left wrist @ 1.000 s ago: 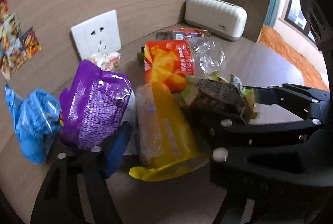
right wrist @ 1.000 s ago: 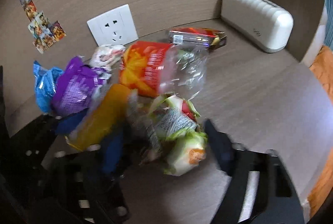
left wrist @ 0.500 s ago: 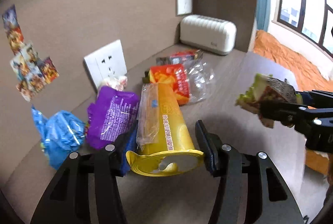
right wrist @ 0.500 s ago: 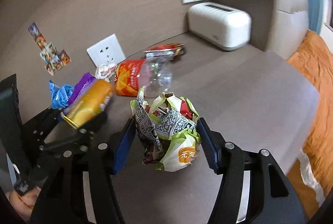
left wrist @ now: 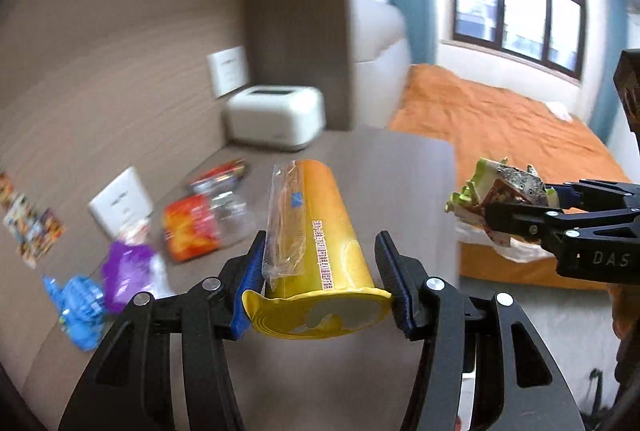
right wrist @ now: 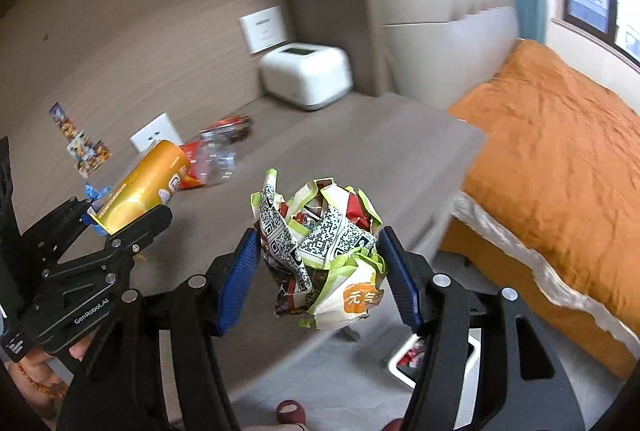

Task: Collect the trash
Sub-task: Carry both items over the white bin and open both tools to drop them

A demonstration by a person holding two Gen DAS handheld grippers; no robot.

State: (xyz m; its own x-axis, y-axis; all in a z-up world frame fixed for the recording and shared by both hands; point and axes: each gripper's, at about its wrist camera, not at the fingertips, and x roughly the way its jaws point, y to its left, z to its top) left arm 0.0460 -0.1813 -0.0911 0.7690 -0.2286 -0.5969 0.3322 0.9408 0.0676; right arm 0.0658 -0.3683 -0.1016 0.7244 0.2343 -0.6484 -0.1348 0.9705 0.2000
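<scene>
My left gripper (left wrist: 320, 279) is shut on a yellow chip canister (left wrist: 320, 243) with a clear wrapper stuck to it, held above the desk; it also shows in the right wrist view (right wrist: 140, 191). My right gripper (right wrist: 320, 267) is shut on a crumpled green-and-white wrapper ball (right wrist: 324, 251), held past the desk's front edge; it also shows in the left wrist view (left wrist: 496, 195). On the desk lie an orange bag (left wrist: 190, 231), a clear bag (left wrist: 232, 211), a purple bag (left wrist: 128, 271), a blue wrapper (left wrist: 78, 303) and a red packet (left wrist: 220, 171).
A white box (left wrist: 276, 119) stands at the desk's back corner. Wall sockets (left wrist: 120, 207) sit behind the trash. An orange bed (right wrist: 560, 167) lies to the right. A white bin (right wrist: 436, 359) with trash inside stands on the floor below the desk edge.
Both grippers have lifted and pulled back from the pile, swinging right toward the desk edge. The canister and the wrapper ball have come up with them.
</scene>
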